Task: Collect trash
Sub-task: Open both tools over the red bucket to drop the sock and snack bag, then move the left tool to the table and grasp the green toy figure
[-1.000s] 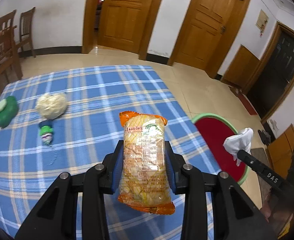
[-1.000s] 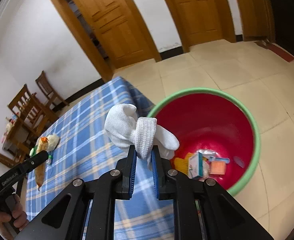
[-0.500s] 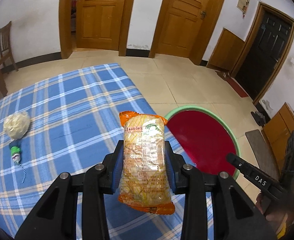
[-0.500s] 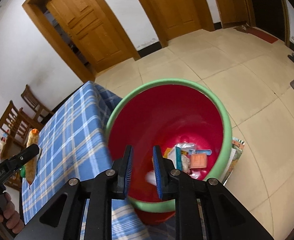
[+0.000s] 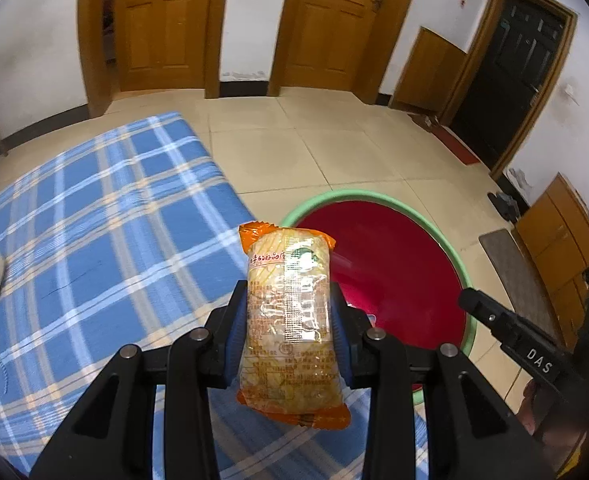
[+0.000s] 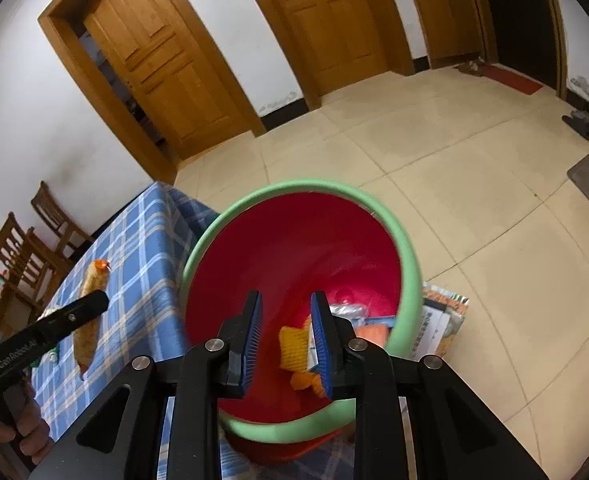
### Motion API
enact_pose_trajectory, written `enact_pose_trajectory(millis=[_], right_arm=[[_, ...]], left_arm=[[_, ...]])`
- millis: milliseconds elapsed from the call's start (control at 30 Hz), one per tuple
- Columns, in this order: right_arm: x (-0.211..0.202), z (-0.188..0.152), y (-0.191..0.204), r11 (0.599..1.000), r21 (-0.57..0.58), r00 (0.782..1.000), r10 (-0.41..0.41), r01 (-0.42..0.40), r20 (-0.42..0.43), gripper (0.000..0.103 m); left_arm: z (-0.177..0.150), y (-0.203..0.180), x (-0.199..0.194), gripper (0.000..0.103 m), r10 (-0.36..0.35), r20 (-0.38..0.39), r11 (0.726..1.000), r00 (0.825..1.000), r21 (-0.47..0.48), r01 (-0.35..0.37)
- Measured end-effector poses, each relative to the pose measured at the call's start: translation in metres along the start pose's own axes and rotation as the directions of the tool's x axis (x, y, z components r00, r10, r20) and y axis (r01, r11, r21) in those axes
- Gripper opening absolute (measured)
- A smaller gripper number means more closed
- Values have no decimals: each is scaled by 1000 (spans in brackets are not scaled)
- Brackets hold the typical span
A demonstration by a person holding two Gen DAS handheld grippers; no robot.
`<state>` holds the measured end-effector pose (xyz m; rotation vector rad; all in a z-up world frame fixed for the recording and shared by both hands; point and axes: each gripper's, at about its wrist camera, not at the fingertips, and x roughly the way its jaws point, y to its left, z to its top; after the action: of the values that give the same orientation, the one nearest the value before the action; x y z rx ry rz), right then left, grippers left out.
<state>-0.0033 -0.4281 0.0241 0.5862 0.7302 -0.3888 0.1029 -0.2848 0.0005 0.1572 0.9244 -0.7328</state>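
"DAS" — on the right gripper [image 5: 534,354].

snack packet [image 5: 290,320]: glossy plastic film | bin [image 6: 402,256]: smooth plastic | tablecloth [image 5: 106,216]: matt checked cloth | doors [image 5: 162,24]: wood

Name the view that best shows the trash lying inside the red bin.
The right wrist view: it looks straight down into the red bin, so the wrappers and packets at its bottom show between the opening, empty right gripper. The left wrist view shows only the bin's rim and inner wall; the snack packet hides the bottom.
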Motion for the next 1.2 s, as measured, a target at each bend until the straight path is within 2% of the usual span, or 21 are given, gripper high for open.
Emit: enact_pose_trajectory(millis=[267,367,567,800,867,933,1200], right_arm=[[1,2,-10,1000,26,1000,-9,9,0,26],[2,2,-13,999,35,1000,-8,8,-6,26],[2,2,-14,999,42,1000,-8,8,-8,26],[0,2,-11,999,37,1000,-3,3,-9,27],[0,1,-10,999,33,1000,1,-1,-11,29],[-1,0,-8,999,32,1000,7,-6,-13,36],[-3,-3,4,1000,5,1000,13,-13,-18,38]], left_arm=[[3,-26,25,38,-53,-36,996,998,65,55],[5,-33,27,45,-73,-39,994,997,74,76],[4,-36,24,48,-59,-31,994,998,90,61],[0,-24,14,48,-45,-24,997,999,55,47],[-2,-20,10,48,-37,-17,998,999,44,38],[-3,-12,5,48,-23,-10,999,1000,28,24],[-6,28,-16,48,41,25,998,999,-55,-39]])
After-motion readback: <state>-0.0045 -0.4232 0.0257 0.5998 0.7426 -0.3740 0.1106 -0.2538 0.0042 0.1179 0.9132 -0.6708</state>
